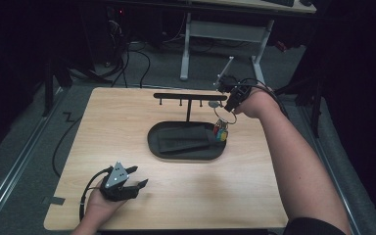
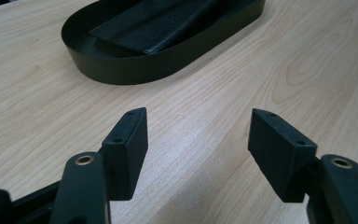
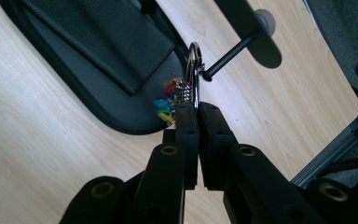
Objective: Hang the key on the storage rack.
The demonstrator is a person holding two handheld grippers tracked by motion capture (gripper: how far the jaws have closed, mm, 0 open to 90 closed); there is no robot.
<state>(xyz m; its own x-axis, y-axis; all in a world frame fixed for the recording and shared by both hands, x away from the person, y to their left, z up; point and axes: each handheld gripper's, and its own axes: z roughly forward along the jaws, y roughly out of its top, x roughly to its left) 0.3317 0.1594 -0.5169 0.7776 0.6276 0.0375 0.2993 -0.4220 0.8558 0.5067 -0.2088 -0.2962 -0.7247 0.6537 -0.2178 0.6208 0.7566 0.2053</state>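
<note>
My right gripper (image 3: 198, 109) clamps silver metal key ring (image 3: 194, 70) with coloured tags (image 3: 168, 100), held at peg of black T-shaped rack (image 1: 190, 97), over black oval tray's (image 1: 186, 154) right end. My left gripper (image 2: 198, 135) gapes wide, empty, near table's (image 1: 127, 122) front-left corner.

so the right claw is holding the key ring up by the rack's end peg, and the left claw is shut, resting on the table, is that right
Not quite: the left claw is open, not shut; the left gripper view shows its jaws well apart over bare table. The rest holds: the right claw is clamped on the key ring beside the rack's end peg.
</note>
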